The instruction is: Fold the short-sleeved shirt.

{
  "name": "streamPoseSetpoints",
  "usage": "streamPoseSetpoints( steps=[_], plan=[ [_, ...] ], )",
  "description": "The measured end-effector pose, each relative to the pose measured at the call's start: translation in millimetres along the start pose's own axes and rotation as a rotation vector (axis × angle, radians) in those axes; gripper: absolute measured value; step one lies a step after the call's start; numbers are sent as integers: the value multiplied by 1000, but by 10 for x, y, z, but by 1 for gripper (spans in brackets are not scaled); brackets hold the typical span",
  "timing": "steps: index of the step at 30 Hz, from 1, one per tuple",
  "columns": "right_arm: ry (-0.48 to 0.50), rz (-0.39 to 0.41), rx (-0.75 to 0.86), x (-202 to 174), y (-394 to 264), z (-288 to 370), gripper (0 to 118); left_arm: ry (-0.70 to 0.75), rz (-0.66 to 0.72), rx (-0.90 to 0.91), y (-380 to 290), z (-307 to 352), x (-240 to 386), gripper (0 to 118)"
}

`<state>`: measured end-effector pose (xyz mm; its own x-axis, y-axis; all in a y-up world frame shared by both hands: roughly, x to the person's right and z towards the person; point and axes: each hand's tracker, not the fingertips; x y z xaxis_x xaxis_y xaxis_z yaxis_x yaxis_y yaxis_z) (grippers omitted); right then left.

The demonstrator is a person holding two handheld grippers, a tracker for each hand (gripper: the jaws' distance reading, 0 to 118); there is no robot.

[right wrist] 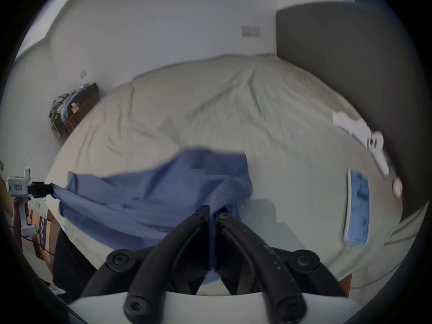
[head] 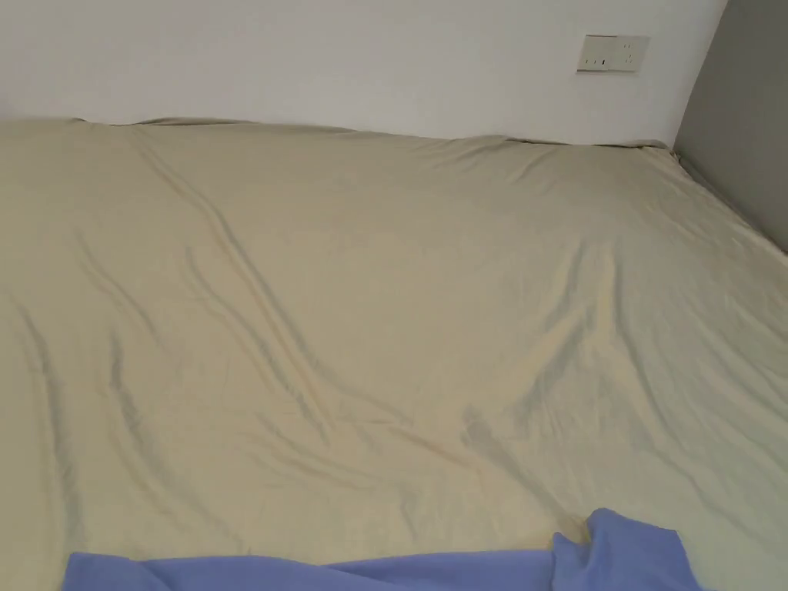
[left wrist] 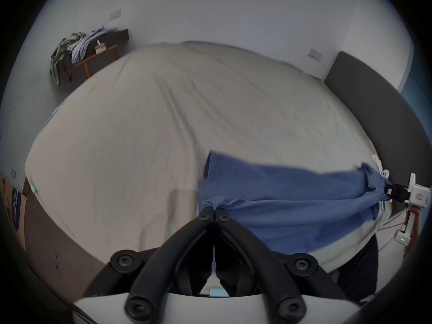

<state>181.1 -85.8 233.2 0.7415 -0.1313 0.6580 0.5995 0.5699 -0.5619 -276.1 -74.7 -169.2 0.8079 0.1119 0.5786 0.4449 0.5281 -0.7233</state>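
Both tongs are clamped tight right now: left tongs (left wrist: 214, 208) pinch blue fabric at the tips, right tongs (right wrist: 212, 210) do the same, held well apart, each gripped by a hand.

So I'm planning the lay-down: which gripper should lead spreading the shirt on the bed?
Neither clearly: left gripper and right gripper both clamp the blue shirt, stretched between them over the bed.

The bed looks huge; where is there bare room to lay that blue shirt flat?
The bedsheet is bare from the far wall to the shirt at the near edge. It is crowded by the headboard, where white things and a blue flat thing lie. Both grippers' fingers pinch the shirt.
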Motion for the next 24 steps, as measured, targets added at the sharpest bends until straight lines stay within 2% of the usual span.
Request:
streamPoseSetpoints(
  steps=[2, 6, 7, 8, 9, 10, 11, 12, 17, 19, 20, 21, 22, 23, 24],
  plan=[
    [-22, 7, -37, 90, -178, -219, 7, 11, 16, -37, -232, -103, -22, 0],
    [-49, 56, -22, 15, -260, -334, 8, 19, 66, -39, -433, -259, -54, 1],
    [-71, 101, -5, -24, -213, -272, 11, 21, 86, -22, -421, -251, -53, 8],
    [-103, 149, 16, -79, -164, -168, 21, 48, 87, -1, -377, -175, -34, 25],
    [-142, 192, 58, -131, -102, -45, 47, 86, 56, 38, -325, -73, -2, 62],
    [-192, 234, 118, -190, -28, 123, 76, 107, 19, 104, -247, 83, 45, 88],
    [-207, 240, 202, -239, 53, 319, 104, 114, 8, 180, -147, 271, 91, 107],
    [-215, 223, 294, -290, 137, 511, 118, 111, 19, 276, -35, 482, 142, 118],
    [-56, 70, 765, -644, 400, 1249, 118, 34, 6, 727, 275, 1241, 531, 118],
    [-36, 58, 848, -810, 379, 1268, 118, 40, -24, 833, 242, 1297, 722, 118],
    [-9, 53, 842, -888, 358, 1246, 117, 31, -60, 882, 181, 1267, 806, 113],
    [27, 53, 858, -917, 325, 1197, 92, 31, -81, 927, 112, 1246, 878, 86],
    [38, 47, 895, -983, 264, 1155, 51, 40, -95, 966, 48, 1237, 956, 41],
    [30, 45, 907, -1059, 210, 1124, 3, 46, -98, 965, 6, 1210, 1019, 2],
    [1, 44, 900, -1130, 197, 1089, 1, 47, -85, 941, -3, 1137, 1042, 0]
  ],
)
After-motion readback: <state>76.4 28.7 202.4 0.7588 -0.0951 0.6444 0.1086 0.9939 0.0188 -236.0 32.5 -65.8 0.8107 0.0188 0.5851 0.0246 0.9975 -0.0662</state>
